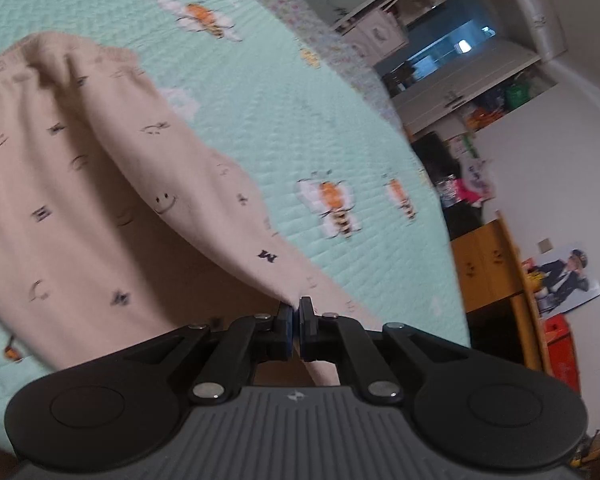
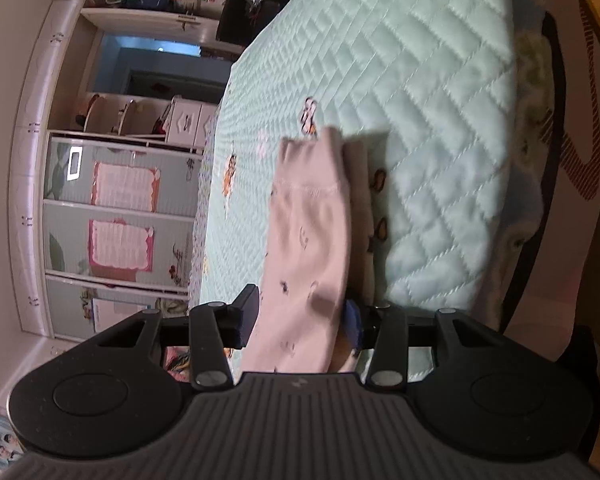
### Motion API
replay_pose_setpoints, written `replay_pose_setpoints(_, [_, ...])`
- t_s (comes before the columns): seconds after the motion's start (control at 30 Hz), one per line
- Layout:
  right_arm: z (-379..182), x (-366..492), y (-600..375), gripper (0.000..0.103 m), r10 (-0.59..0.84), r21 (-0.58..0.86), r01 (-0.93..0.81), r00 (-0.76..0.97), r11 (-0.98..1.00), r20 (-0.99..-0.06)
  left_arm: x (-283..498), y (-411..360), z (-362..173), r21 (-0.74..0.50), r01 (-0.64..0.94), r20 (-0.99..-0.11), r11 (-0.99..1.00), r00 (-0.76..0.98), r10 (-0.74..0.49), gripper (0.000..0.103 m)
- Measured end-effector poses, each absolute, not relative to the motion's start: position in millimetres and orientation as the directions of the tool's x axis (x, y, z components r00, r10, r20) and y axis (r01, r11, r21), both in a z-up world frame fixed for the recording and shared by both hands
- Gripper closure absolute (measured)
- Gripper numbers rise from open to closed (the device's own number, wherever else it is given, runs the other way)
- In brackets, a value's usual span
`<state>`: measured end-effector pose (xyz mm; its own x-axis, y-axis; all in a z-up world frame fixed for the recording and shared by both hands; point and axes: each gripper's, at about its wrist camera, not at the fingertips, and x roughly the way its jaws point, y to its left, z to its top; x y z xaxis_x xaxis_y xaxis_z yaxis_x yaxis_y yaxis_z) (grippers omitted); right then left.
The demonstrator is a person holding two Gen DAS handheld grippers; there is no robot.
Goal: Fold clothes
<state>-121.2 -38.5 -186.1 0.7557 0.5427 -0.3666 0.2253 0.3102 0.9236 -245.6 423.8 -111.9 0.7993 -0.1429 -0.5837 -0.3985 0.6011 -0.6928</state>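
Pink fabric of the printed trousers [image 1: 100, 200] is being pinched at one edge by the left gripper [image 1: 296, 320], jaws pressed together on it, cloth trailing toward ten o'clock over the mint quilt [image 1: 280, 100]. The right gripper [image 2: 300, 320] is standing half spread with the trousers [image 2: 308, 232] draping between its fingers; whether the pads are pressing, I cannot tell. Farther off, white shelves [image 2: 148, 120] are holding bowl-like items; no writing is legible.

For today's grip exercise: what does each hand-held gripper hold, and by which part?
Left hand-held gripper pinches the pink trousers at a corner. Right hand-held gripper has cloth between its jaws; grip unclear.
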Motion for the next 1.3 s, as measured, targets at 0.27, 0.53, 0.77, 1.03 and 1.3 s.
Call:
replay_pose_setpoints(0.27, [-173.0,-118.1,-34.8,0.102,0.499,0.816,0.208,0.702,0.540,-0.509,-250.1,401.0,-115.2,-0.585,-0.400,-0.648,0.706,0.753,-0.111,0.102])
replay_pose_setpoints(0.53, [-153.0,-119.4,-30.0,0.102,0.509,0.789,0.141,0.694,0.598,-0.510,-249.3,410.0,-125.1,-0.596,-0.421,-0.659,0.684,0.743,-0.118,0.102])
replay_pose_setpoints(0.77, [-179.0,-118.5,-47.9,0.102,0.537,0.836,0.244,0.671,0.491,-0.511,-248.9,411.6,-138.2,-0.550,-0.463,-0.718,0.695,0.687,-0.110,0.102])
replay_pose_setpoints(1.03, [-168.8,-122.1,-38.3,0.099,0.489,0.765,0.192,0.669,0.615,-0.560,-245.3,403.2,-147.4,-0.484,-0.444,-0.744,0.754,0.663,-0.088,0.101])
replay_pose_setpoints(1.3, [-117.2,-132.3,-15.3,0.054,0.251,0.446,0.151,0.651,0.882,-0.716,-241.1,396.5,-140.9,-0.437,-0.431,-0.765,0.789,0.640,-0.073,0.101])
